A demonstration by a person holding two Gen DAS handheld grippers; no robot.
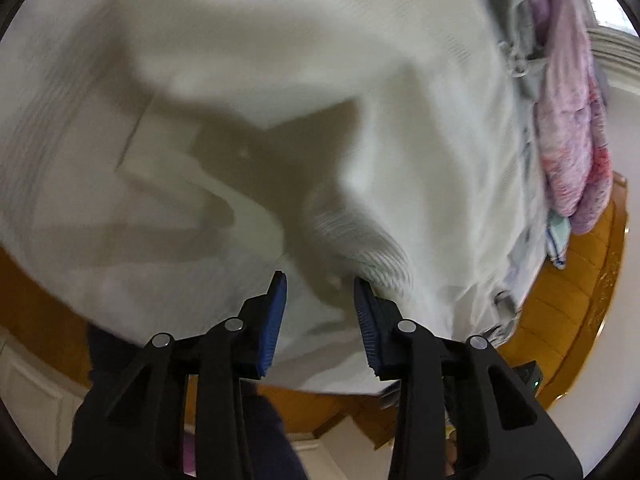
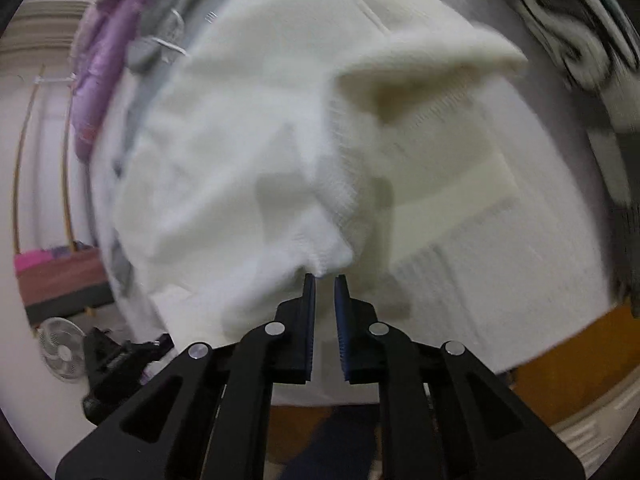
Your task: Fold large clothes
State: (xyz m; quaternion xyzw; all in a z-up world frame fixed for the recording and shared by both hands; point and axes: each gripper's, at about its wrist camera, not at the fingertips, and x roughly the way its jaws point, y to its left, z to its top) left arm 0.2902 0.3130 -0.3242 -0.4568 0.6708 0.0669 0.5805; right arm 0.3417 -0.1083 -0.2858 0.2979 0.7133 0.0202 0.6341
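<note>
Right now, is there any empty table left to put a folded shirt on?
Only thin strips. Bare wooden table shows between the white garment and the table's right rim, and along the near edge. The far right is crowded with a pile of purple and pink clothes; the white garment covers the middle.

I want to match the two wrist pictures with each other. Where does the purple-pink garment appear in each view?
Left wrist view: the purple-pink garment hangs along the upper right edge, beside the white sweater.
Right wrist view: it lies at the upper left edge, again next to the white sweater.
Shared landmark: the white sweater, which fills the middle of both pictures on the orange wooden table.
</note>
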